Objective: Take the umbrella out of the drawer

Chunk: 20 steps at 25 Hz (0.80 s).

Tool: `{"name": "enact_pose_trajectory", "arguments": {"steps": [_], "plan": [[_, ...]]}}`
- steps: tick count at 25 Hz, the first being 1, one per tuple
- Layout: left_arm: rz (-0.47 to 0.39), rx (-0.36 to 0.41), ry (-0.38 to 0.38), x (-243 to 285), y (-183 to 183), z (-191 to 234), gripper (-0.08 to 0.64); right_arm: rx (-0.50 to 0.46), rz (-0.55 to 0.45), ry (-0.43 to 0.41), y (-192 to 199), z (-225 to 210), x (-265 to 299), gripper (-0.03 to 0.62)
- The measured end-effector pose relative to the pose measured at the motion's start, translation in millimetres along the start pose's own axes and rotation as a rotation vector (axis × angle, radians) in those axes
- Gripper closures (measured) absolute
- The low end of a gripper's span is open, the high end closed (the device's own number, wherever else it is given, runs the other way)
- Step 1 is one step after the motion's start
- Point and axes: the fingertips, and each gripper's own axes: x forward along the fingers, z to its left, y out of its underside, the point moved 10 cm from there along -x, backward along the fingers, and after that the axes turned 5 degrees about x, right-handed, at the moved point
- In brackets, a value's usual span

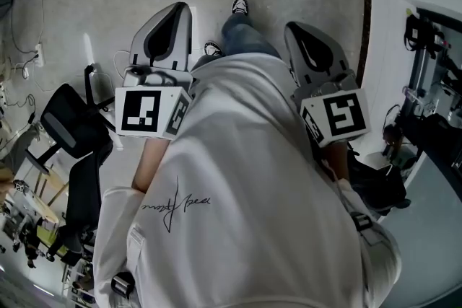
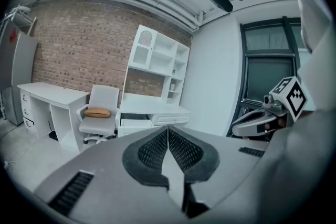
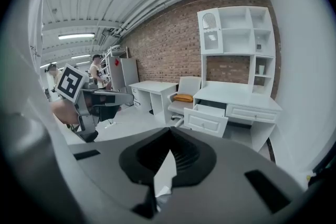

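Note:
A white desk [image 3: 239, 99] with a hutch stands against the brick wall across the room. Its left drawer [image 3: 206, 120] is pulled open; the same open drawer [image 2: 137, 122] shows in the left gripper view. No umbrella can be seen from here; the drawer's inside is hidden. My left gripper [image 2: 168, 129] is shut with nothing in it and points toward the desk. My right gripper [image 3: 170, 129] is shut and empty too. In the head view both grippers [image 1: 180, 7] [image 1: 294, 27] are held out over the floor in front of the person's body.
A white chair [image 3: 185, 93] with an orange cushion [image 3: 183, 97] stands left of the open drawer. A second white desk [image 3: 152, 86] is further left. A black office chair [image 1: 72, 133] is at my left. People stand far back [image 3: 97, 68]. A dark-framed door [image 2: 268, 76] lies to the right.

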Motion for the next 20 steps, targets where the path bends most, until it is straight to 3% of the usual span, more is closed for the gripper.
{"name": "enact_pose_trajectory", "arguments": {"steps": [9,14,20], "plan": [[0.023,0.088,0.006,91,-36,-1,0.541,0.03,-0.02,-0.017,-26,-82,41,0.568],[0.015,0.093,-0.009,132,-52,1,0.541,0.009,-0.019,0.01,-37,-125,54,0.568],[0.02,0.181,-0.018,177,-69,-8,0.541,-0.02,-0.019,0.019,-51,-170,73,0.568]]}}
